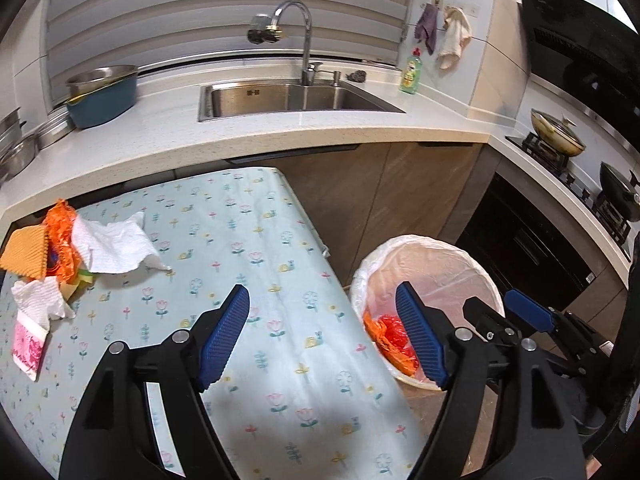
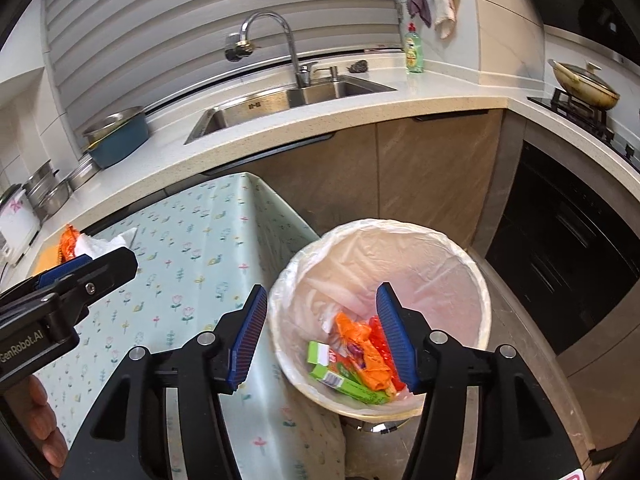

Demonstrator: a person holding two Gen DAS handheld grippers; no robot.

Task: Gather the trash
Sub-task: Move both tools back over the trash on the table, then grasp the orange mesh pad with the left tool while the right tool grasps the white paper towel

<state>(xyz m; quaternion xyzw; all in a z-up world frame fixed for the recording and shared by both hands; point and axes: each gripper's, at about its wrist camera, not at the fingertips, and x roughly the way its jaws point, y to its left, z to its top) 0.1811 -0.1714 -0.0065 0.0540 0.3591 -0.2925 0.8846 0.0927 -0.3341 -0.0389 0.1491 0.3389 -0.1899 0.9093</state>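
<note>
Trash lies at the left of the flowered tablecloth [image 1: 248, 236]: a white paper towel [image 1: 112, 244], an orange wrapper [image 1: 60, 232], an orange ridged card [image 1: 24, 252], a crumpled tissue [image 1: 40, 296] and a pink packet [image 1: 28, 344]. My left gripper [image 1: 320, 292] is open and empty above the table's right edge. A lined white bin [image 2: 400, 226] stands on the floor beside the table. It holds orange wrappers [image 2: 360, 344], a green box [image 2: 344, 380] and red plastic. My right gripper [image 2: 322, 292] hangs open and empty over the bin's near left rim.
Behind the table runs a counter with a steel sink [image 1: 296, 96], a tap [image 1: 300, 28], green dish soap [image 1: 412, 72] and a blue basin [image 1: 104, 96]. Pans [image 1: 556, 132] sit on the hob at right, above a dark oven [image 2: 568, 248]. A person's fingers [image 2: 44, 420] hold the left gripper.
</note>
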